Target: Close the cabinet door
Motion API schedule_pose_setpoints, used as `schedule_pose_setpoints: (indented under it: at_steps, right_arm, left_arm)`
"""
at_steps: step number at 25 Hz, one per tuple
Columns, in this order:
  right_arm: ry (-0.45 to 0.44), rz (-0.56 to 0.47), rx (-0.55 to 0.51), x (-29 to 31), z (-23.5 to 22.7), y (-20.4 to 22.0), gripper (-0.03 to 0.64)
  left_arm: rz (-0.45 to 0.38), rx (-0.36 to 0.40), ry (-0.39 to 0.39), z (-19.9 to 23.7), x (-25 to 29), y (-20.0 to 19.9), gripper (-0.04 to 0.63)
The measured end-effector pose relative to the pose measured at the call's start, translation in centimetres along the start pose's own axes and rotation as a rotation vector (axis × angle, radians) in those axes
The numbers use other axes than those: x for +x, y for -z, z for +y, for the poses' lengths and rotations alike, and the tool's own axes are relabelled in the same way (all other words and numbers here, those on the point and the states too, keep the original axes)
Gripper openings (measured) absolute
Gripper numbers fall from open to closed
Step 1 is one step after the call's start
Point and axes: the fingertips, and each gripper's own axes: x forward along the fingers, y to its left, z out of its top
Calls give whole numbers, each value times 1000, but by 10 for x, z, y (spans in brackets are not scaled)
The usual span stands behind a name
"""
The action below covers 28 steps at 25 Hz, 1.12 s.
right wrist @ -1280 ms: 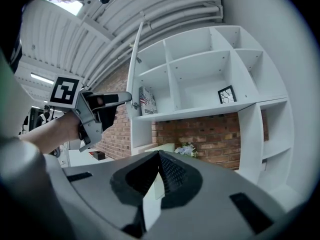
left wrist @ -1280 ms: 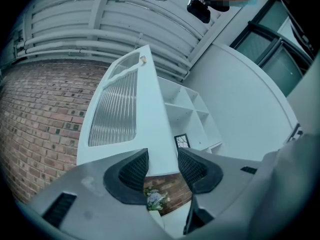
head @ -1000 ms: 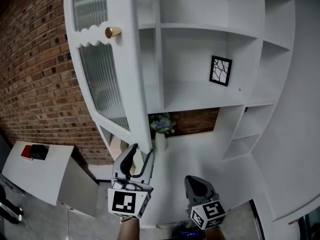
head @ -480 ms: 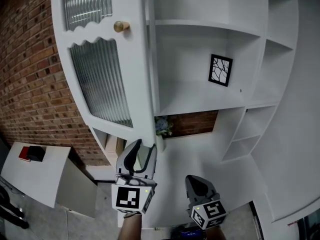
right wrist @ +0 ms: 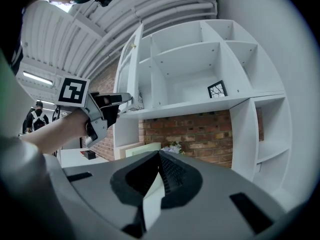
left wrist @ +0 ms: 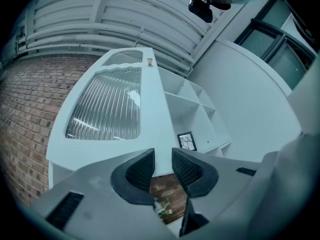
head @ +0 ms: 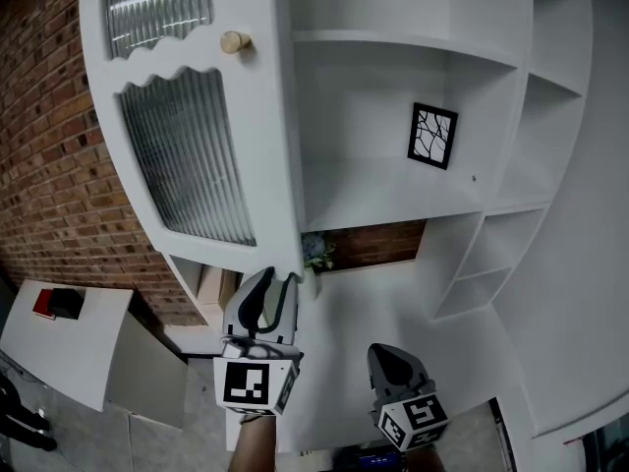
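The white cabinet door (head: 270, 165) has ribbed glass panes and a gold knob (head: 234, 41). It stands partly open at the left of the open shelves (head: 393, 52). My left gripper (head: 275, 288) sits at the door's bottom corner, jaws pinched on its lower edge. In the left gripper view the door (left wrist: 150, 109) runs down between the two pads of the left gripper (left wrist: 162, 160). The right gripper view shows the left gripper (right wrist: 117, 100) at the door's (right wrist: 131, 64) foot. My right gripper (head: 390, 360) hangs lower right, shut and empty, as the right gripper (right wrist: 160, 156) in its own view confirms.
A small framed picture (head: 432, 138) stands on a shelf. Flowers (head: 314, 251) sit in the brick-backed niche below. A brick wall (head: 49, 165) is at the left, with a white table (head: 88, 362) carrying a dark box (head: 61, 303). A curved white wall (head: 580, 293) bounds the right.
The door has swung rightward toward the shelves, narrowing its opening. My left gripper moved up and right with its bottom corner. The right gripper stayed put.
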Motion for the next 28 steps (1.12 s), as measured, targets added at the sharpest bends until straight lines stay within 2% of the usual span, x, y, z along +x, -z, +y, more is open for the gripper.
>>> schedule_pose_setpoints:
  at_steps: [11,28]
  right_arm:
    - [-1,19,5,11,-17,6,2]
    - [12,62,22,26,-46,19,2]
  left_arm:
    - [-22,3,-60,11,24,9,48]
    - [-68,-21,-110,29,53,20,21]
